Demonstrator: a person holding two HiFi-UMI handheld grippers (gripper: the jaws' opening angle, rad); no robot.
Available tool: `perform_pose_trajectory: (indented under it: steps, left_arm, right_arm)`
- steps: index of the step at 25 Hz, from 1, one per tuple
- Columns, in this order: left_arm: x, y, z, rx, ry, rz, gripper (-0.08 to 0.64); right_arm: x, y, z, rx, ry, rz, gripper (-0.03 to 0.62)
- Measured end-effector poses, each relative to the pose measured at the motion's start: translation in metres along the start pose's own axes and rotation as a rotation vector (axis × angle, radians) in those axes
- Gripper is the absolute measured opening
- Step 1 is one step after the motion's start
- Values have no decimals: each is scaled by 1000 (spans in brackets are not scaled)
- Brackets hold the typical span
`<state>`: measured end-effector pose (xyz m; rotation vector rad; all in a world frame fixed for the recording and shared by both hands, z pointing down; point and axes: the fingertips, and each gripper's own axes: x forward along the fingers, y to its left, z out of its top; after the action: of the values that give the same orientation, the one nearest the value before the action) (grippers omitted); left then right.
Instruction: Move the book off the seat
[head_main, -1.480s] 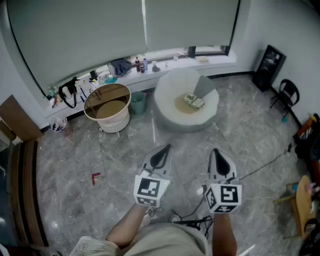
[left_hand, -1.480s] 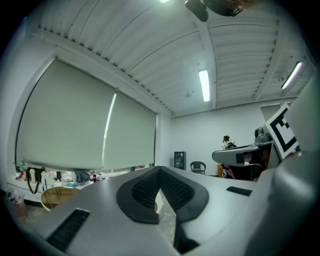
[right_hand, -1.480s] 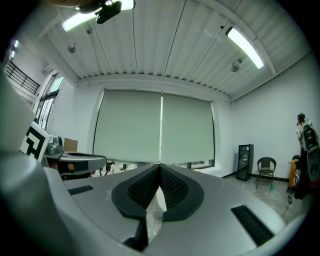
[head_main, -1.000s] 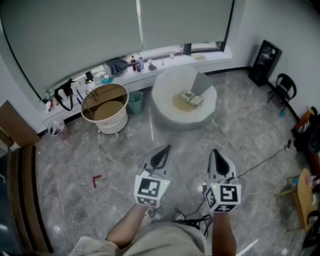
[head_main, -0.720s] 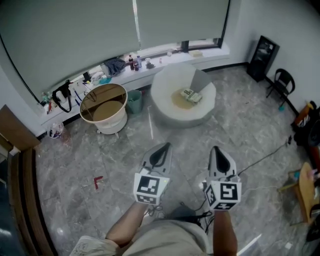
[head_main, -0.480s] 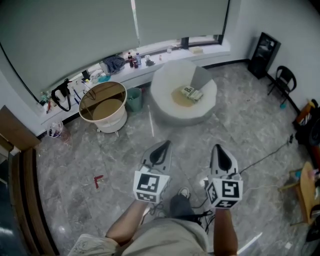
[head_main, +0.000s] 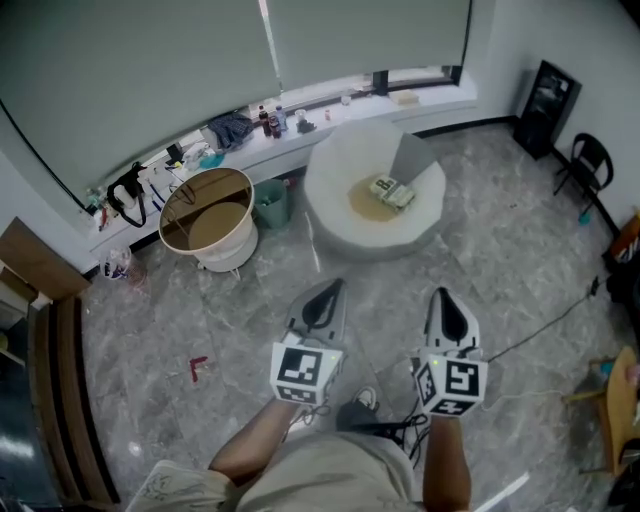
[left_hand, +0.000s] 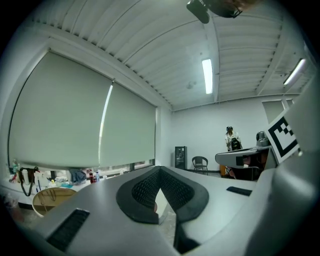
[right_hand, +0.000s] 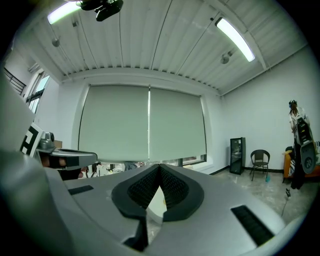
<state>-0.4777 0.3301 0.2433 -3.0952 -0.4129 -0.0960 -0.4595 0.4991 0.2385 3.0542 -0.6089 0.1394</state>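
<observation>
both left gripper (head_main: 325, 291) and right gripper (head_main: 443, 299) sit clenched empty, book (head_main: 391, 193) lying on the seat (head_main: 335, 188).

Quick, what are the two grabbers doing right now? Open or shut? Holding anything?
Left gripper: jaws shut, holding nothing.
Right gripper: jaws shut, holding nothing.

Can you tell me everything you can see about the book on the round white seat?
The book is small and pale with greenish marks on top, too far off to read. It lies flat, turned a bit slantwise, on the tan middle of the round white seat, just in front of a grey upright cushion. Nothing holds it.
</observation>
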Motion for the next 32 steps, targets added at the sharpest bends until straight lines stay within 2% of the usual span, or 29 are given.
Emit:
perform_pose_trajectory:
  steps: [6, 13, 23, 29, 32]
  left_arm:
    - [61, -5, 5, 25, 8, 54, 3]
    - [107, -8, 2, 21, 19, 77, 3]
    - [165, 14, -11, -20, 20, 59, 3]
    - [225, 44, -12, -27, 12, 32, 3]
    - [257, 65, -11, -5, 7, 16, 3]
  right_arm:
    - [51, -40, 0, -1, -4, 34, 5]
    - [85, -59, -3, -13, 9, 59, 5]
    - [141, -70, -10, -38, 42, 52, 5]
    - [202, -79, -10, -57, 67, 31, 5]
    - [240, -79, -7, -71, 86, 24, 5]
